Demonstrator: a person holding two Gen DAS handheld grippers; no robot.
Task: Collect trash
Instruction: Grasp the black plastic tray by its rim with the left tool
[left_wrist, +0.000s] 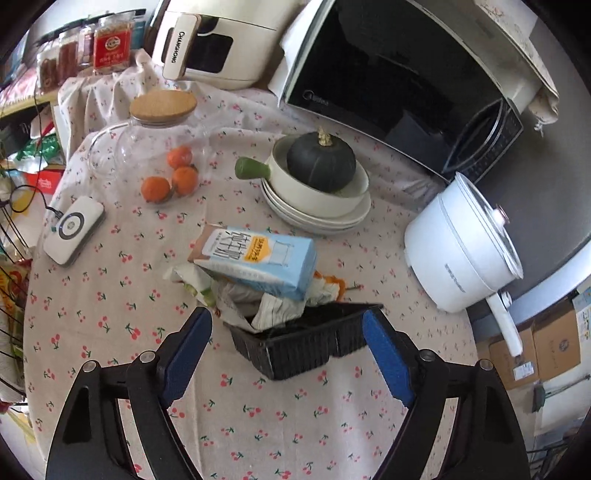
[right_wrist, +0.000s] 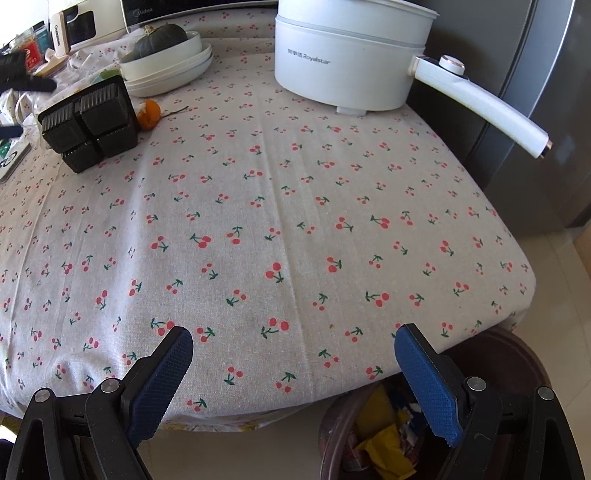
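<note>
A black plastic tray (left_wrist: 295, 343) stands tilted on the cherry-print tablecloth (left_wrist: 110, 280), with crumpled wrappers (left_wrist: 273, 310) in it and a light blue carton (left_wrist: 258, 262) lying on top of the pile. My left gripper (left_wrist: 288, 332) is open, its blue pads on either side of the tray's near edge, not touching it. The tray's underside (right_wrist: 92, 122) shows at the far left in the right wrist view. My right gripper (right_wrist: 293, 350) is open and empty over the table's near edge. A brown trash bin (right_wrist: 369, 435) with wrappers sits on the floor below it.
A white electric pot (right_wrist: 347, 55) with a long handle stands at the back right. Stacked white dishes with a dark squash (left_wrist: 321, 162), tangerines (left_wrist: 173, 177), a glass jar (left_wrist: 155, 136), a white charger (left_wrist: 74, 229), a microwave (left_wrist: 399, 81) and an orange peel (right_wrist: 149, 112) are around.
</note>
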